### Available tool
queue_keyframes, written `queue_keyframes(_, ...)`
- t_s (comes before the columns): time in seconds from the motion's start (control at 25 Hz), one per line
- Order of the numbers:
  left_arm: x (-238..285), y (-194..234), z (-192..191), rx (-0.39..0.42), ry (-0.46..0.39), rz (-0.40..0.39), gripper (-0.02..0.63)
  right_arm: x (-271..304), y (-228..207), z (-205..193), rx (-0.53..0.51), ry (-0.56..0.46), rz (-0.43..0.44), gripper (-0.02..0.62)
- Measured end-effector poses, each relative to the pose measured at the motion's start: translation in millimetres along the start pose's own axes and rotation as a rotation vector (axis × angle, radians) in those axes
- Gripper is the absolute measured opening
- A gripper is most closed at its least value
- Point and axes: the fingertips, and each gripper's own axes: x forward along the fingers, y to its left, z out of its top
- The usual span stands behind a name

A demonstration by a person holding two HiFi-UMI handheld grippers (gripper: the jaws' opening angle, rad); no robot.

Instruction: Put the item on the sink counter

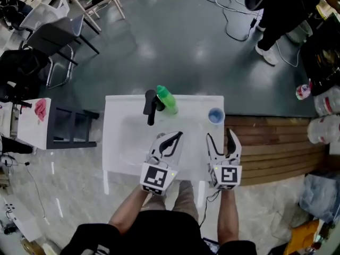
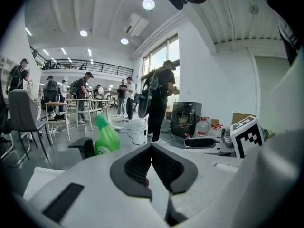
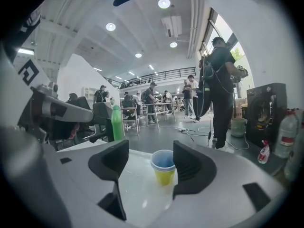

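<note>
A white sink counter (image 1: 122, 158) stands in front of me with a black faucet (image 1: 150, 106) at its far edge. A green bottle (image 1: 166, 100) lies or leans beside the faucet, and shows upright in the left gripper view (image 2: 106, 137). A blue-rimmed yellow cup (image 1: 215, 116) stands at the counter's far right corner. My left gripper (image 1: 177, 136) hovers over the basin with its tips touching and nothing visible between them (image 2: 152, 148). My right gripper (image 1: 220, 136) is open, short of the cup, which shows beyond the gap between its jaws (image 3: 164, 167).
A black stool (image 1: 69, 126) and a white side table with a pink cloth (image 1: 40, 109) stand left of the counter. Wooden boards (image 1: 276, 142) and water jugs (image 1: 325, 116) are on the right. A person (image 1: 276, 15) stands beyond, among floor cables (image 1: 234, 9).
</note>
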Motion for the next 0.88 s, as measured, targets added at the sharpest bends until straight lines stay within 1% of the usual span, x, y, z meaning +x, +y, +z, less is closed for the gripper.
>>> queue_keyframes(0.24,-38,-1,26,0.038,-0.071,-0.005,0.003,-31,24,34,-0.009,-0.045,-0.019,0.252)
queue_keyframes(0.32,-51,-2,32,0.035,-0.079,-0.005,0.003,-42,30,43,-0.014,-0.05,-0.034,0.244)
queue_keyframes(0.44,-73,-3,38,0.03,-0.088,-0.004,0.003,-59,42,55,-0.018,-0.082,-0.038,0.222)
queue_keyframes(0.56,-94,-6,49,0.045,-0.117,-0.01,0.003,-77,54,71,-0.017,-0.091,-0.062,0.199)
queue_keyframes(0.88,-146,-18,66,0.084,-0.192,-0.048,0.003,-122,89,93,-0.051,-0.147,-0.091,0.141)
